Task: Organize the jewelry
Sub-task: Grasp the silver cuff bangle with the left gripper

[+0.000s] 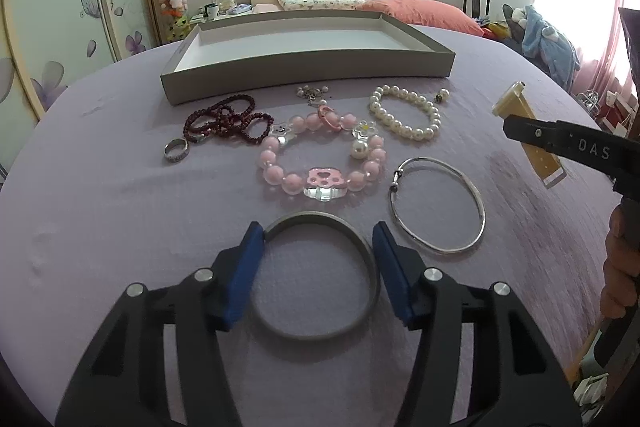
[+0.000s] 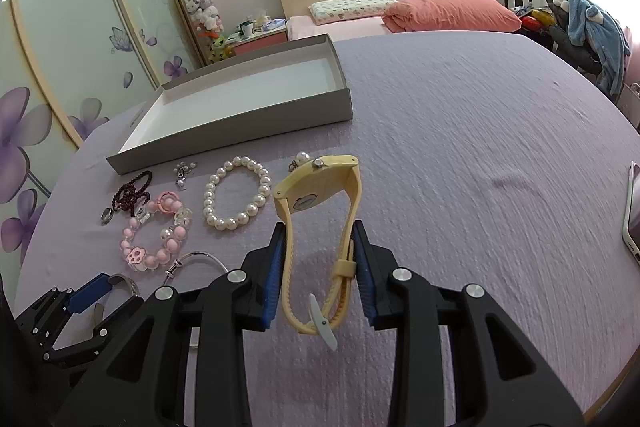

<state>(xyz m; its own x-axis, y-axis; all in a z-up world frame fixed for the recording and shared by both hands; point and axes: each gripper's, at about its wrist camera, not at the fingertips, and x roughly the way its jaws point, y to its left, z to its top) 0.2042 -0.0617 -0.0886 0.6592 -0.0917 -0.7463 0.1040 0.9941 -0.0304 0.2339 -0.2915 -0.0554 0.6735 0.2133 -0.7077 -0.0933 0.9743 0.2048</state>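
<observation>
A wide grey bangle (image 1: 320, 337) lies flat on the lilac tablecloth, right in front of me. My left gripper (image 1: 319, 235) straddles its far half, one blue pad against each side of the rim. My right gripper (image 2: 320, 227) is shut on the strap of a pale yellow watch (image 2: 316, 187) and holds it upright above the cloth. The watch (image 1: 516, 103) also shows at the right of the left wrist view. An empty grey tray (image 1: 304, 67) with a white floor sits at the far side.
Between the tray and the bangle lie a pink bead bracelet (image 1: 276, 173), a pearl bracelet (image 1: 400, 127), a thin silver bangle (image 1: 440, 249), dark red beads (image 1: 224, 123), a silver ring (image 1: 176, 150) and small earrings (image 1: 314, 91). A phone (image 2: 634, 211) rests at the table's right edge.
</observation>
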